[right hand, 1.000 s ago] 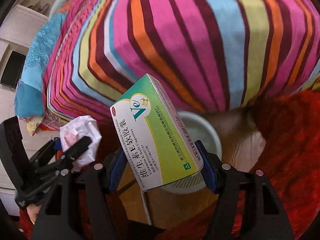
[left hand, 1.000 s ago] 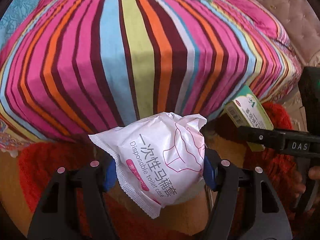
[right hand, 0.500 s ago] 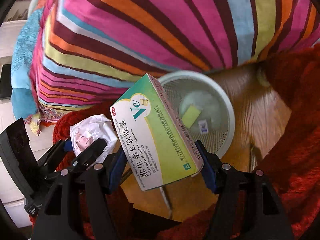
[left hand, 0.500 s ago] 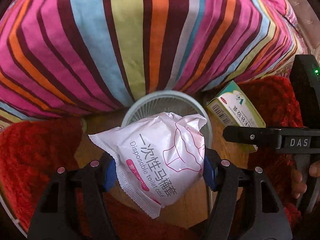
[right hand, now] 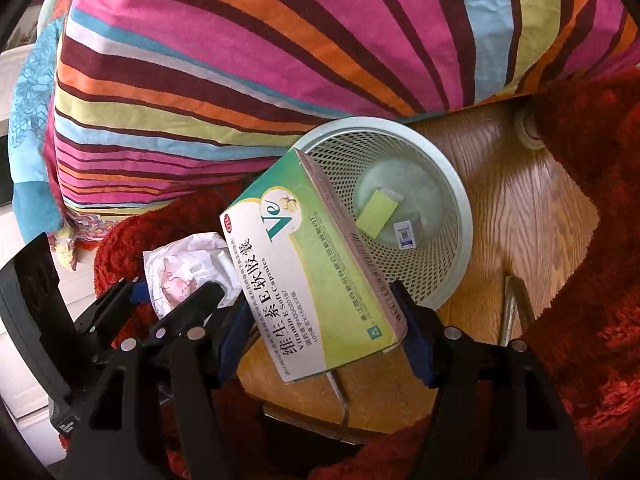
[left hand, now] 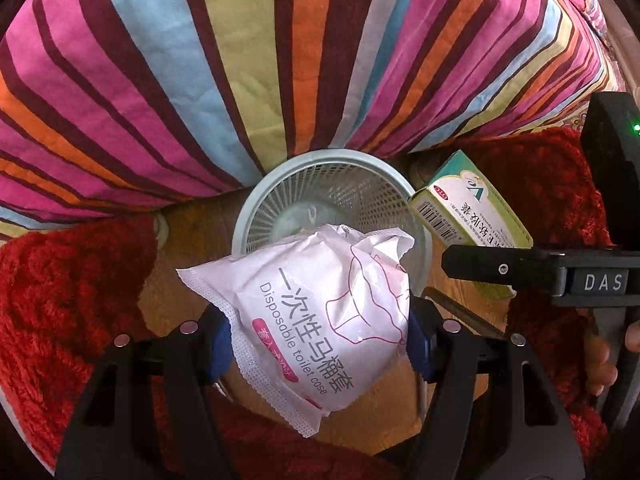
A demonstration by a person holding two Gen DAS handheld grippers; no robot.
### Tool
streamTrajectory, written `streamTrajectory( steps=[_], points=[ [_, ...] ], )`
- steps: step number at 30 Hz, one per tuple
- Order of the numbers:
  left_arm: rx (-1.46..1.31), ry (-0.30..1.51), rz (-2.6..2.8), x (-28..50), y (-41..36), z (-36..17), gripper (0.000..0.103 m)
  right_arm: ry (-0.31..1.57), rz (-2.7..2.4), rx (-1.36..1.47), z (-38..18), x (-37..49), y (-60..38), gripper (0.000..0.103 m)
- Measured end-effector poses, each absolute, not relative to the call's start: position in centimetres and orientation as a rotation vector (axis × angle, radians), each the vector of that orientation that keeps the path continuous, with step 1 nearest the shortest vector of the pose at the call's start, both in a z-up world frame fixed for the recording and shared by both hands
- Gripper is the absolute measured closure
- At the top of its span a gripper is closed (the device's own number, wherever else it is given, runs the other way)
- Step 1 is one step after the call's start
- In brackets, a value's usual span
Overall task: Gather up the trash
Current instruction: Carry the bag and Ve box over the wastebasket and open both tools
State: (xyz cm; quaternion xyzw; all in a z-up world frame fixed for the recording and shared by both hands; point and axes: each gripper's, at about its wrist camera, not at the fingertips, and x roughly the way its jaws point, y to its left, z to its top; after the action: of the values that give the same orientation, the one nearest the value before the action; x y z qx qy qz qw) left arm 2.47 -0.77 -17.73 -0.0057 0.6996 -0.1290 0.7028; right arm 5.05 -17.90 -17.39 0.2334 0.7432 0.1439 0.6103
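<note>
Left wrist view: the left gripper [left hand: 316, 340] is clamped on the white packet [left hand: 316, 312], blue pads pressed into both sides. The bin [left hand: 256, 216] sits just beyond on the wood floor [left hand: 188, 240], tucked against the striped quilt [left hand: 280, 60], red rug [left hand: 60, 300] on either flank. The packet covers the bin's near rim. Compared with a second ago, the bin has come fully into view under the packet. The packet's long axis slants from upper left down to lower right, print running the same way.

Right wrist view: the right gripper [right hand: 320, 344] is squeezed tight on the box [right hand: 312, 280], which hangs over the bin's [right hand: 460, 200] near-left rim and hides it. Inside the bin lie a yellow slip [right hand: 376, 214] and a small label [right hand: 404, 234]. The bin sits much closer now than a second ago. The box's long axis tilts from lower left up toward the bin, "Ve" end farthest away. The left gripper [right hand: 176, 300] with its packet [right hand: 184, 268] is just left.
</note>
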Motion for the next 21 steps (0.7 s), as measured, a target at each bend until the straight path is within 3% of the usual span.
streamTrajectory(
  steps=[2,4,5,9,21],
  points=[
    [-0.015,1.571,-0.286,2.52,-0.74,-18.06,0.032,1.729,0.335,0.541,-17.69,5.14,-17.79,0.037],
    [-0.023,1.575,-0.287,2.57,-0.64,-18.17,0.022,1.747,0.332,0.533,-17.98,5.12,-17.68,0.019],
    [-0.025,1.574,-0.286,2.58,-0.60,-18.14,0.015,1.748,0.334,0.530,-17.98,5.12,-17.62,0.017],
    [-0.006,1.566,-0.274,2.50,-0.75,-17.78,0.011,1.730,0.342,0.503,-17.49,5.23,-17.38,0.016],
    [-0.007,1.554,-0.257,2.57,-0.57,-17.67,0.010,1.718,0.341,0.492,-17.40,5.25,-17.35,0.015]
  ],
)
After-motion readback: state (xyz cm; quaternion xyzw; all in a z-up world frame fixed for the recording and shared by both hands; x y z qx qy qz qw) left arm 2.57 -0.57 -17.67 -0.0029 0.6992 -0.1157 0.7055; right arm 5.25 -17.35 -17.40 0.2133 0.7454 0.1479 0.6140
